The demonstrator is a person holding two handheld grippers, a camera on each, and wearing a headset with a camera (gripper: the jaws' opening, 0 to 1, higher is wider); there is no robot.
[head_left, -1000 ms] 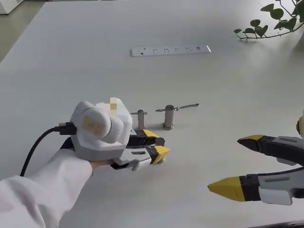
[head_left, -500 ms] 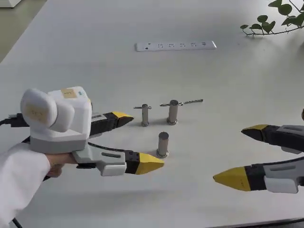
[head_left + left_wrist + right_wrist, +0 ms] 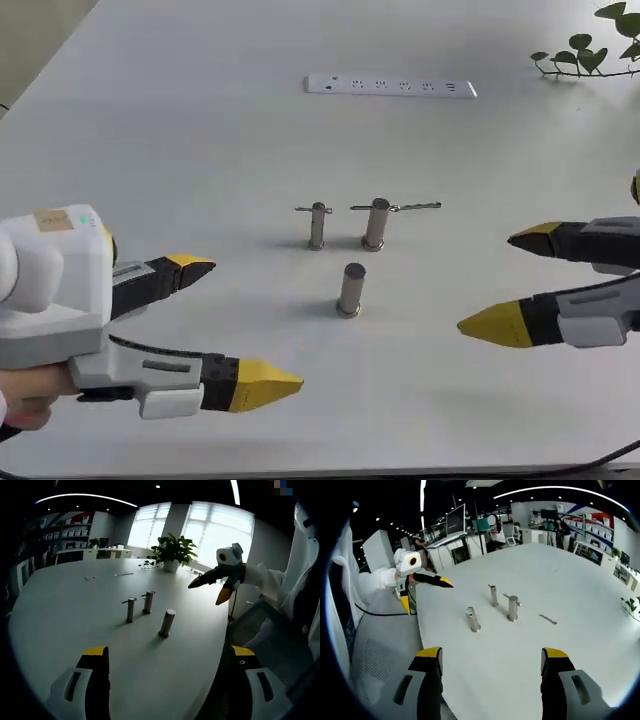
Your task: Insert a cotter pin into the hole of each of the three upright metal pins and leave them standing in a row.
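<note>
The head view is looking forward and down over the desk [image 3: 200, 150] from the person's near edge. It is taking in the upright metal pins [image 3: 351, 290] at mid-frame, fairly near, with the power strip [image 3: 390, 86] beyond. The left gripper view is riding low, looking along the left tongs [image 3: 168, 651] across the desk toward bright windows and a potted plant [image 3: 172, 552]. The right gripper view is looking along the right tongs [image 3: 492, 652] the opposite way, toward the room's interior. All three views are sharing the pins, and each gripper view is catching the other tongs across the desk.
</note>
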